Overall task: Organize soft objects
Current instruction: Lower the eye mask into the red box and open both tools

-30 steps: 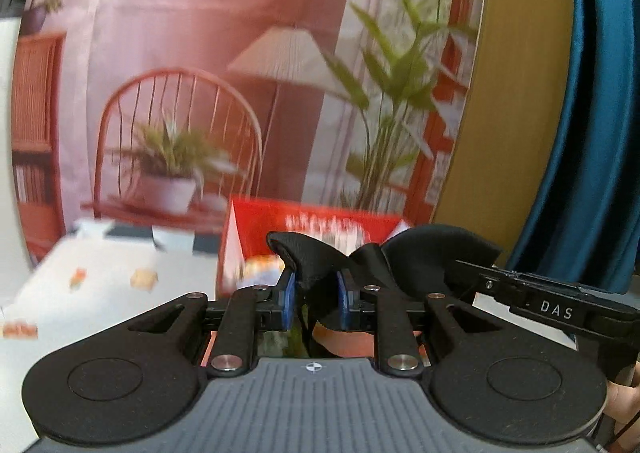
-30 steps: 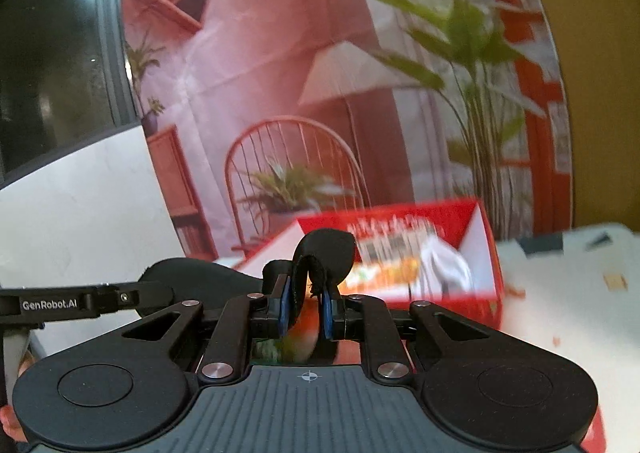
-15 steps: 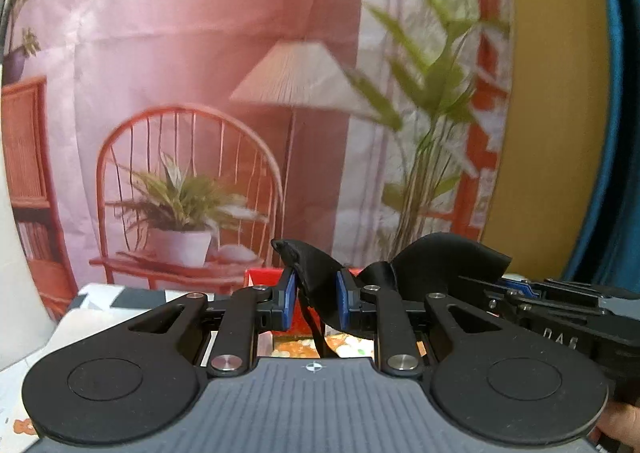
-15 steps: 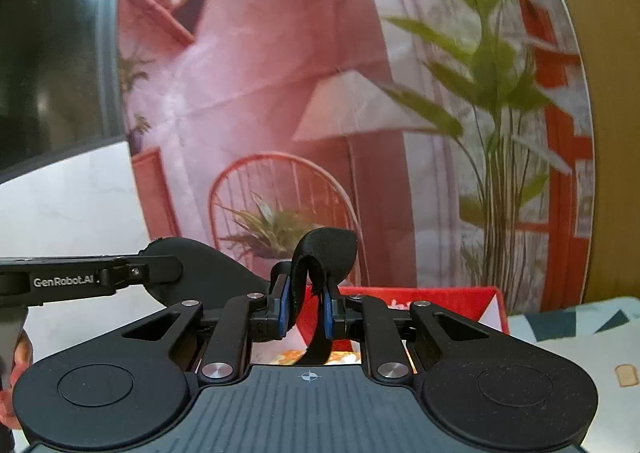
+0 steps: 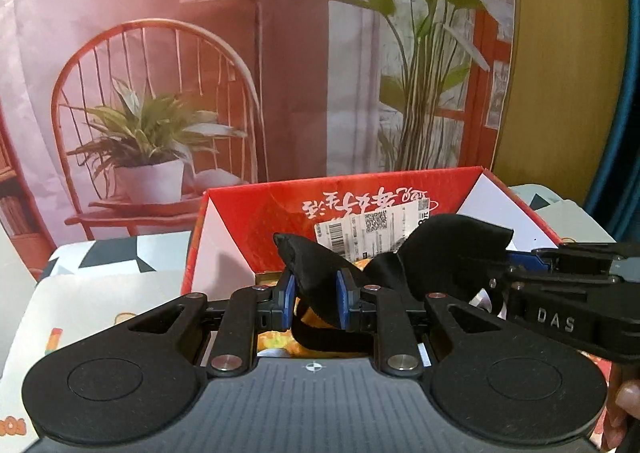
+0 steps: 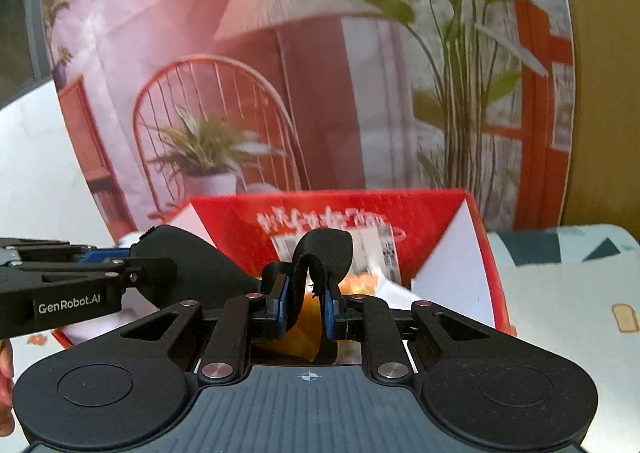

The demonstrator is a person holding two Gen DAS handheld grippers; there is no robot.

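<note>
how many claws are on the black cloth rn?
2. Left claw has one end of the black cloth between its fingers; right claw has the other end. Both are opening, over the red box.

Left wrist view looking forward and slightly down over its own fingers, close to the open red box (image 5: pixel 400 205), right wrist view likewise from further right, sharing the box (image 6: pixel 332 213), printed backdrop (image 5: pixel 160 53), black fabric (image 5: pixel 440 253)
</note>
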